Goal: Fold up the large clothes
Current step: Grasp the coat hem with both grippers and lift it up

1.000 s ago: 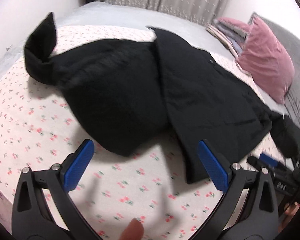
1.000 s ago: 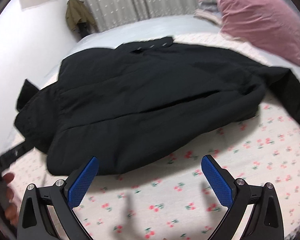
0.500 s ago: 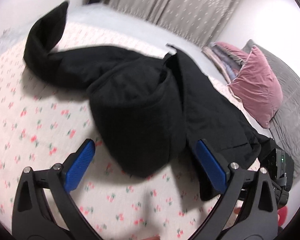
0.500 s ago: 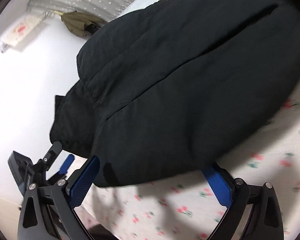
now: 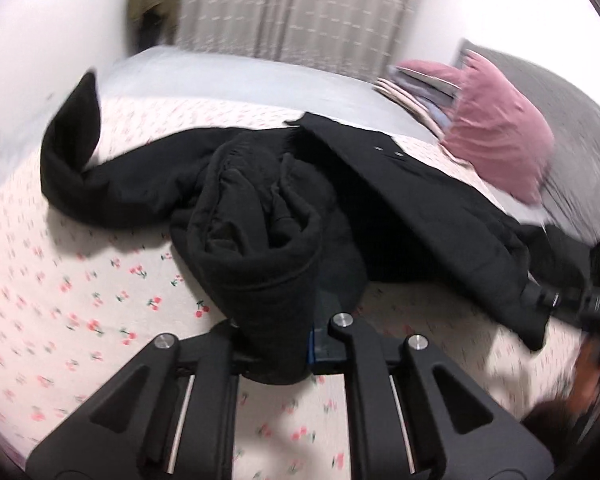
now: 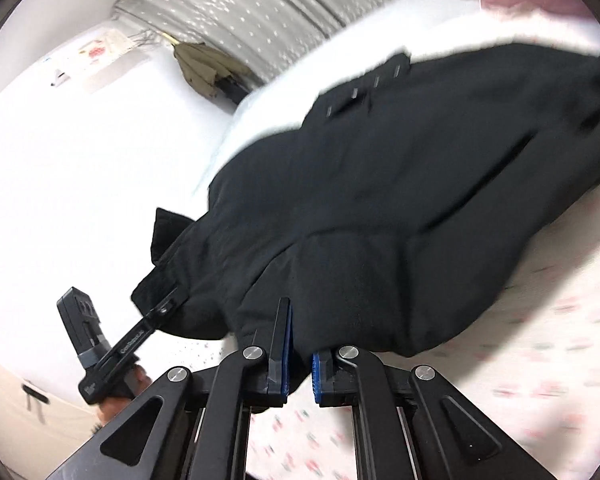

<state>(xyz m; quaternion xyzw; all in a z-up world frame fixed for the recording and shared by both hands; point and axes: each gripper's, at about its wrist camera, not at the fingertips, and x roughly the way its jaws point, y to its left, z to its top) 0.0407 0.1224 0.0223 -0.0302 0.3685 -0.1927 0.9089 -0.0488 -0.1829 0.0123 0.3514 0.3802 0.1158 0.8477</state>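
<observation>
Black coat [image 5: 400, 200] on the bed [image 5: 80, 280]: both grippers, left gripper [image 5: 296, 344] and right gripper [image 6: 300, 364], just clamped its near hem, apparently ready for folding away.

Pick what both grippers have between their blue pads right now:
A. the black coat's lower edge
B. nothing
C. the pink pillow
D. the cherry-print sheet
A: the left gripper and the right gripper are each shut on the hem of the black coat, pads pressing bunched cloth.
</observation>
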